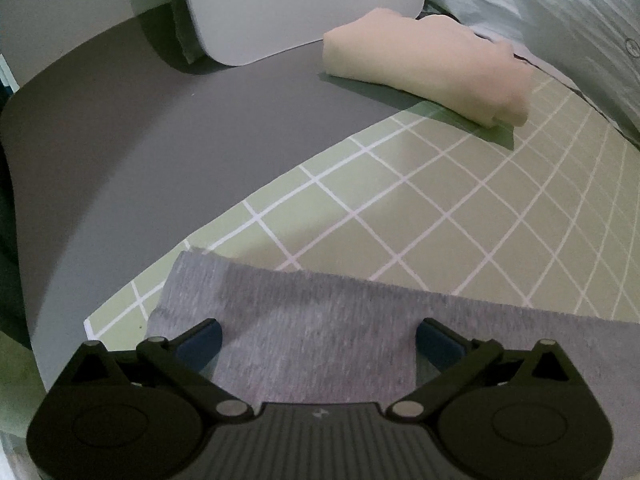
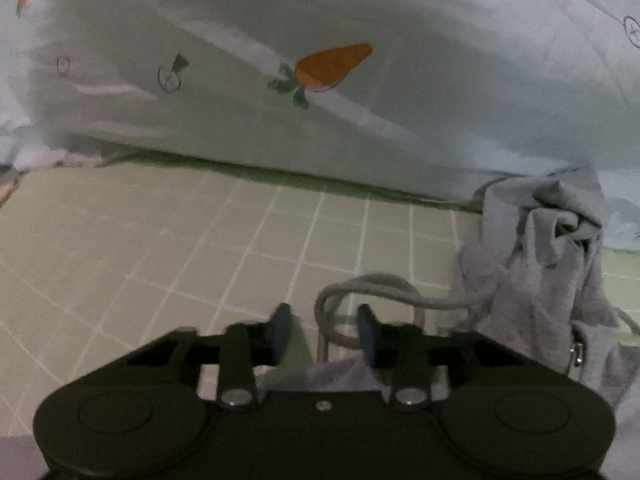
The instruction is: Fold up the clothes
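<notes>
A grey knit garment [image 1: 320, 312] lies flat on the green checked sheet [image 1: 460, 200], its far edge straight. My left gripper [image 1: 320, 334] hovers over its near part, open wide, nothing pinched between the blue pads [image 1: 208, 336]. A folded beige garment [image 1: 432, 68] rests at the back. In the right wrist view, a crumpled grey garment [image 2: 540, 264] is heaped at the right, with its drawstring [image 2: 360, 284] looping out leftward. My right gripper [image 2: 324, 328] is open, and the loop lies between its fingers without being squeezed.
A dark grey surface [image 1: 140, 140] borders the sheet on the left, with a white rounded board [image 1: 288, 4] leaning at the back. Pale blue bedding with a carrot print [image 2: 332, 66] rises along the far side of the sheet.
</notes>
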Available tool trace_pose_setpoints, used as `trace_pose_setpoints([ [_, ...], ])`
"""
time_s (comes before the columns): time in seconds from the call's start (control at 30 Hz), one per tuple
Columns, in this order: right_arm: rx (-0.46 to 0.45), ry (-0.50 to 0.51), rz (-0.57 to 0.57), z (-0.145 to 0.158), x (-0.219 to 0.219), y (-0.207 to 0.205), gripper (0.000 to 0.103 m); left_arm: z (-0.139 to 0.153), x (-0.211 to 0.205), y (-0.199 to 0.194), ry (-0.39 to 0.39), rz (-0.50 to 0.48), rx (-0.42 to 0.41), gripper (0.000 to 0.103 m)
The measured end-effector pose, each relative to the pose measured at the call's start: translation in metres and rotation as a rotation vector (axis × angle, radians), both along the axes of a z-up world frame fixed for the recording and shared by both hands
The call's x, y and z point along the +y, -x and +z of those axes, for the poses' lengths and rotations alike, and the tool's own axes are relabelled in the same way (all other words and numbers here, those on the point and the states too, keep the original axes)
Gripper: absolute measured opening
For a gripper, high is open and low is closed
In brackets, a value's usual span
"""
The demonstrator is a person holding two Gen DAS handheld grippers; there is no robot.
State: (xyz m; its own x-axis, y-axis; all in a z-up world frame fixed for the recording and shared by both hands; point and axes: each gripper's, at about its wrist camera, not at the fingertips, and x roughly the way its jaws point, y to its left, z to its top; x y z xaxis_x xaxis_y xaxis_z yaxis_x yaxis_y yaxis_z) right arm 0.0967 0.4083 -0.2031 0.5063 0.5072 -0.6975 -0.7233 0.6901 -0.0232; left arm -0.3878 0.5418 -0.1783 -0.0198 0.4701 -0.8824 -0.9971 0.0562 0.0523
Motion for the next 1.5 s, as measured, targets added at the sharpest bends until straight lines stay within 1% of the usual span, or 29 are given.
trace_pose_setpoints([
  [0.03,0.019,-0.017,-0.003,0.000,-0.002,-0.001,0.017,0.000,0.000,0.000,-0.001,-0.001,-0.001,0.103],
  [0.07,0.036,-0.028,-0.012,0.000,-0.004,-0.002,0.007,0.000,0.000,0.001,-0.003,-0.002,-0.002,0.103],
  [0.1,0.045,-0.029,-0.011,0.001,-0.004,-0.002,0.005,0.000,0.000,0.001,-0.004,-0.003,-0.002,0.103],
  [0.17,0.060,-0.035,-0.013,0.003,-0.006,-0.002,0.004,0.000,-0.001,0.000,-0.007,-0.003,-0.001,0.103],
  [0.33,0.058,-0.126,-0.043,0.032,-0.029,0.005,0.004,0.000,0.000,0.001,0.002,-0.003,-0.009,0.103],
  [0.57,-0.071,-0.315,-0.116,0.118,-0.110,0.032,0.004,-0.001,-0.002,0.000,-0.009,0.000,-0.007,0.103],
  [0.67,-0.101,-0.313,-0.171,0.132,-0.150,0.042,0.004,-0.001,-0.002,0.000,-0.012,0.000,-0.011,0.103],
  [0.73,-0.097,-0.273,-0.208,0.127,-0.171,0.046,0.004,-0.001,-0.002,0.001,-0.009,-0.001,-0.012,0.103],
  [0.77,-0.070,-0.244,-0.229,0.120,-0.180,0.047,0.004,-0.001,-0.002,0.001,-0.008,-0.001,-0.012,0.103],
  [0.83,0.012,-0.170,-0.274,0.103,-0.193,0.048,0.006,-0.001,-0.001,0.000,-0.004,0.000,-0.012,0.103],
  [0.93,0.088,-0.075,-0.326,0.078,-0.204,0.061,0.022,0.001,-0.001,0.001,0.007,-0.007,-0.014,0.103],
  [0.97,0.106,-0.053,-0.334,0.072,-0.207,0.068,0.038,0.001,-0.001,0.002,0.011,-0.013,-0.016,0.103],
  [1.0,0.120,-0.035,-0.340,0.067,-0.209,0.075,0.049,0.002,-0.002,0.003,0.014,-0.021,-0.018,0.103],
  [1.03,0.135,-0.017,-0.341,0.061,-0.210,0.081,0.052,0.003,-0.003,0.004,0.016,-0.029,-0.020,0.103],
  [1.07,0.151,0.002,-0.342,0.056,-0.211,0.088,0.057,0.003,-0.005,0.005,0.015,-0.037,-0.023,0.103],
  [1.1,0.165,0.020,-0.339,0.051,-0.211,0.094,0.066,0.004,-0.007,0.007,0.012,-0.047,-0.025,0.103],
  [1.13,0.172,0.042,-0.324,0.045,-0.210,0.099,0.073,0.004,-0.011,0.009,0.009,-0.055,-0.025,0.103],
  [1.17,0.166,0.066,-0.310,0.041,-0.209,0.107,0.085,0.004,-0.014,0.010,0.007,-0.061,-0.025,0.103],
  [1.23,0.146,0.114,-0.288,0.032,-0.208,0.120,0.095,0.005,-0.018,0.014,0.004,-0.069,-0.026,0.103],
  [1.33,0.159,0.163,-0.275,0.018,-0.211,0.131,0.097,0.006,-0.024,0.022,-0.001,-0.078,-0.025,0.103],
  [1.43,0.186,0.162,-0.292,0.009,-0.216,0.139,0.099,0.005,-0.026,0.029,-0.004,-0.082,-0.027,0.103],
  [1.5,0.185,0.142,-0.305,0.010,-0.219,0.139,0.099,0.005,-0.026,0.031,-0.003,-0.083,-0.030,0.103],
])
